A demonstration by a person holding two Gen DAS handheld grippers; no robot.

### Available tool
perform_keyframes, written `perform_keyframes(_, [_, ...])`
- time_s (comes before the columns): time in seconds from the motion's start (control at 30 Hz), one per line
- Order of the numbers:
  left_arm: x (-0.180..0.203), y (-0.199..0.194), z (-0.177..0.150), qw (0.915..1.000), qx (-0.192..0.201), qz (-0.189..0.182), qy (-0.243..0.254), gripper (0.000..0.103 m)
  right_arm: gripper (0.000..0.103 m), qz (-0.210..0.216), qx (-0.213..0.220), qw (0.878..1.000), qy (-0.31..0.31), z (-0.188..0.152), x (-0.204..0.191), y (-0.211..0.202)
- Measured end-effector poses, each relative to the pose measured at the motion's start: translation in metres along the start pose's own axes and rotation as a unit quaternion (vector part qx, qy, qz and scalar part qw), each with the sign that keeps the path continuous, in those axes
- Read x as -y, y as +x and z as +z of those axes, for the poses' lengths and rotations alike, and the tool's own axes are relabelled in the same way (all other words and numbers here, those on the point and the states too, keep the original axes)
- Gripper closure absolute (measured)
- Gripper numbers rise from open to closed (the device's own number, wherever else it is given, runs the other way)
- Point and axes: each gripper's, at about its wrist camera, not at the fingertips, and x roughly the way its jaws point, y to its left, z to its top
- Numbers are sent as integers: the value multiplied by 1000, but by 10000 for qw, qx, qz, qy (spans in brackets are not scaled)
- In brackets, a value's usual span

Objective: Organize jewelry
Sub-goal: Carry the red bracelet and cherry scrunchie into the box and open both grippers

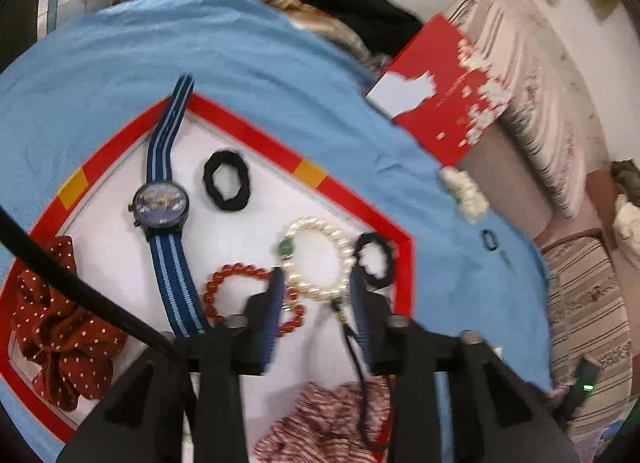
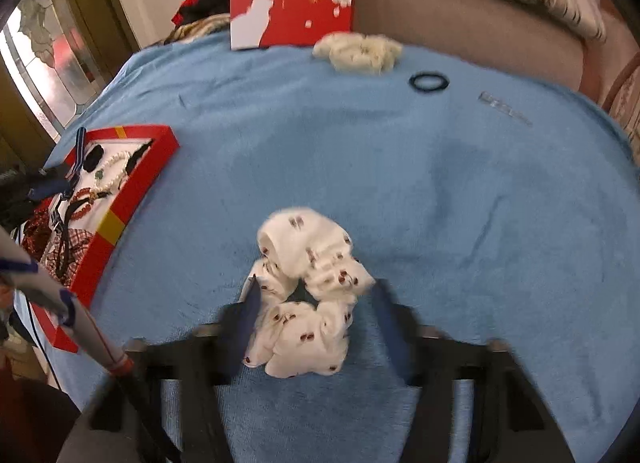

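My right gripper points down with its fingers spread around the white cherry scrunchie in the middle of the blue blanket, not squeezing it yet. My left gripper hangs spread and empty over the pearl bracelet in the red tray, already quite full. Still out near the far edge are a fluffy white scrunchie, a black hair tie and a clear clip.

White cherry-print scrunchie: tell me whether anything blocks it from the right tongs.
Nothing visible does. The white cherry-print scrunchie lies on the blue towel, already between the open fingers of the right tongs.
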Motion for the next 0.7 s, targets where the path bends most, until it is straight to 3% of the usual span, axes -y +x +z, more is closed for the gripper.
perform_keyframes(0.03, [1,-5,0,10000,84,-45,-8,62,86,53,-79,10000,11,-1,-1,3])
perform_keyframes(0.2, [-16,-33,7,9977,570,28,-355,59,90,177,329,9989,-268,10,-25,-26])
perform_keyframes(0.4, [-67,-48,18,9868,809,151,-1393,59,90,737,866,9908,-740,41,-86,-69])
perform_keyframes(0.6, [-89,-62,21,9814,984,568,-1548,59,90,1815,424,9745,-1245,52,-183,-54])
perform_keyframes(0.7, [-92,-68,23,9785,1104,911,-1482,56,90,2005,198,9659,-1625,34,-226,-39])
